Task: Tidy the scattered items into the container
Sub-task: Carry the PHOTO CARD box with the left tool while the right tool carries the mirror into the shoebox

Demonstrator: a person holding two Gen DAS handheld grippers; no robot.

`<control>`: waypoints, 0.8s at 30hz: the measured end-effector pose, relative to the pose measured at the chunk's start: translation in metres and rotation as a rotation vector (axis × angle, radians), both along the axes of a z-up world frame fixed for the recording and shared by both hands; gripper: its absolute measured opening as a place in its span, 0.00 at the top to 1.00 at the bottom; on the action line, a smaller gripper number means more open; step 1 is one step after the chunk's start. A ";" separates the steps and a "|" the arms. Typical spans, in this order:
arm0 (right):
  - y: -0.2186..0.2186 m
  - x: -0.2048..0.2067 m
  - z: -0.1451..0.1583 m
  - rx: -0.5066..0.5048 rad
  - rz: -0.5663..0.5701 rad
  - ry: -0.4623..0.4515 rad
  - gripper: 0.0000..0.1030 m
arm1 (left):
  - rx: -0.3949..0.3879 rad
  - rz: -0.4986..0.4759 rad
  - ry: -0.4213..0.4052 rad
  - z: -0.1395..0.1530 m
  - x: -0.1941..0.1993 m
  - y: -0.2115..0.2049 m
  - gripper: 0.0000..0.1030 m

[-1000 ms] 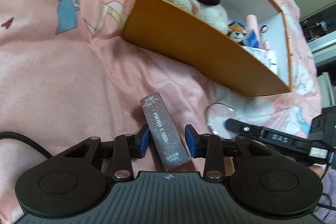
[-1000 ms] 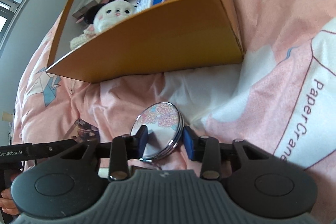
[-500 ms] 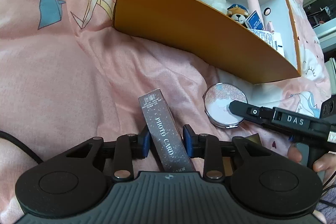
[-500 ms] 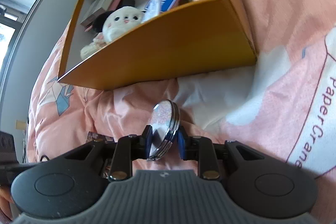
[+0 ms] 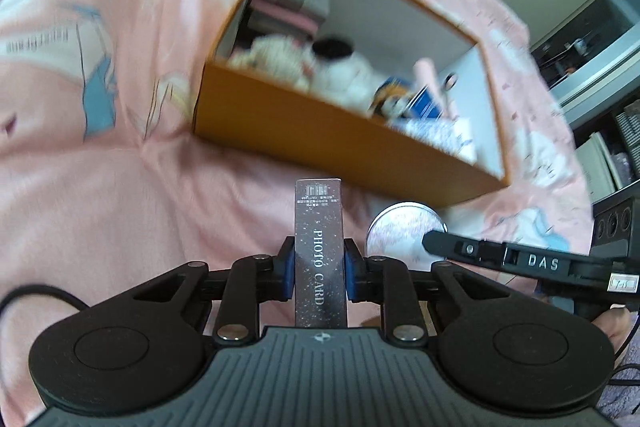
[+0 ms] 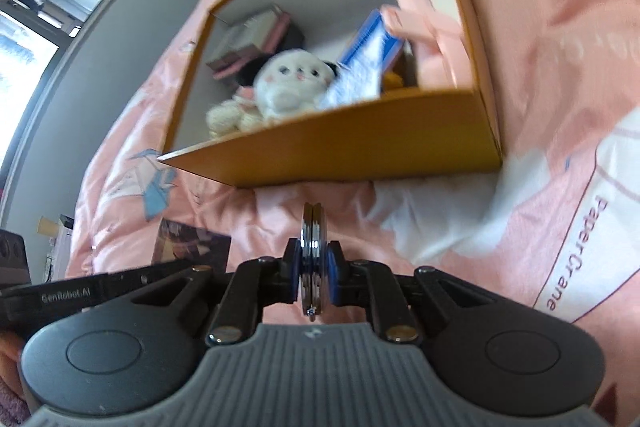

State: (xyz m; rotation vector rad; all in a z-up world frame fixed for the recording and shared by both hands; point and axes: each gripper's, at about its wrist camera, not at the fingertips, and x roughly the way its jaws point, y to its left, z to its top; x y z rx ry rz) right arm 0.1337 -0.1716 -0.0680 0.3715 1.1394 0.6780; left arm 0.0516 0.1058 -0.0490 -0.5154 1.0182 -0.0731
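Sitting at twelve o'clock from both grippers, the orange cardboard box holds a white plush toy, stacked books, a blue packet and pink items against its pale walls. The left gripper is closing its jaws on a slim, speckled rectangular photo card box — pads pressing both sides. The right gripper is closing on a round metal compact mirror, held edge-on. Soft pink bedding lies rumpled before the box's near wall.
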 end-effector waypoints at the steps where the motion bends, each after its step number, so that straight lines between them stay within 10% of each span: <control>1: -0.001 0.000 0.006 0.009 0.004 -0.013 0.85 | -0.003 -0.002 -0.018 0.005 0.001 0.000 0.75; 15: 0.001 0.037 0.095 0.055 -0.003 -0.246 0.85 | 0.041 -0.060 -0.189 0.067 0.054 0.008 0.75; 24: 0.033 0.111 0.088 -0.010 -0.040 -0.263 0.85 | 0.072 -0.072 -0.236 0.071 0.120 0.016 0.75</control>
